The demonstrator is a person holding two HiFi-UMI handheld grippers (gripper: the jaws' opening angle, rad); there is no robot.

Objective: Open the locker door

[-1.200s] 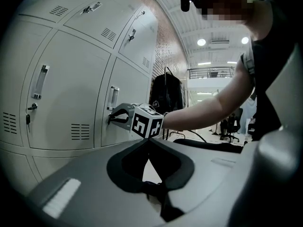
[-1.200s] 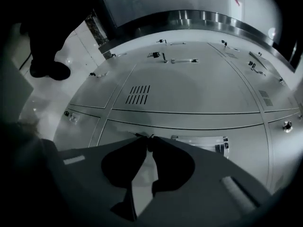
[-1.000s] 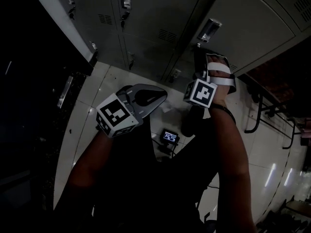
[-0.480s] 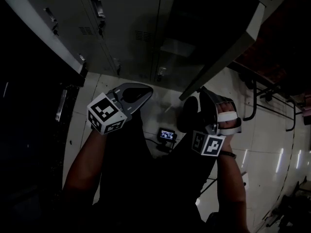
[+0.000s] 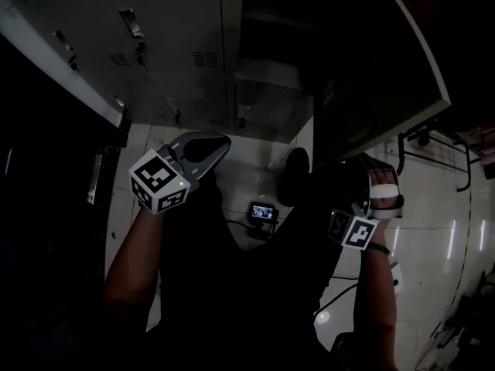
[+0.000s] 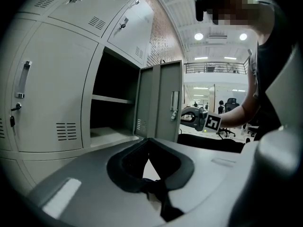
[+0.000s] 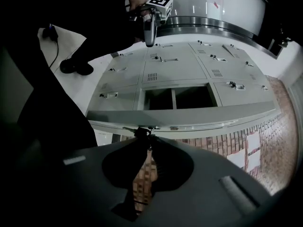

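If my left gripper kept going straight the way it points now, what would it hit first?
Probably the open locker door, which sits dead ahead of the left gripper in its own view; the open compartment lies just left of that line. Depth is unclear.

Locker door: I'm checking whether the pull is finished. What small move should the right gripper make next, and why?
Probably release and back off: the locker door stands wide open, while the right gripper is closing its jaws with the door's key between them.

Free open bay (image 6: 113, 82), locker door (image 6: 158, 103) alongside
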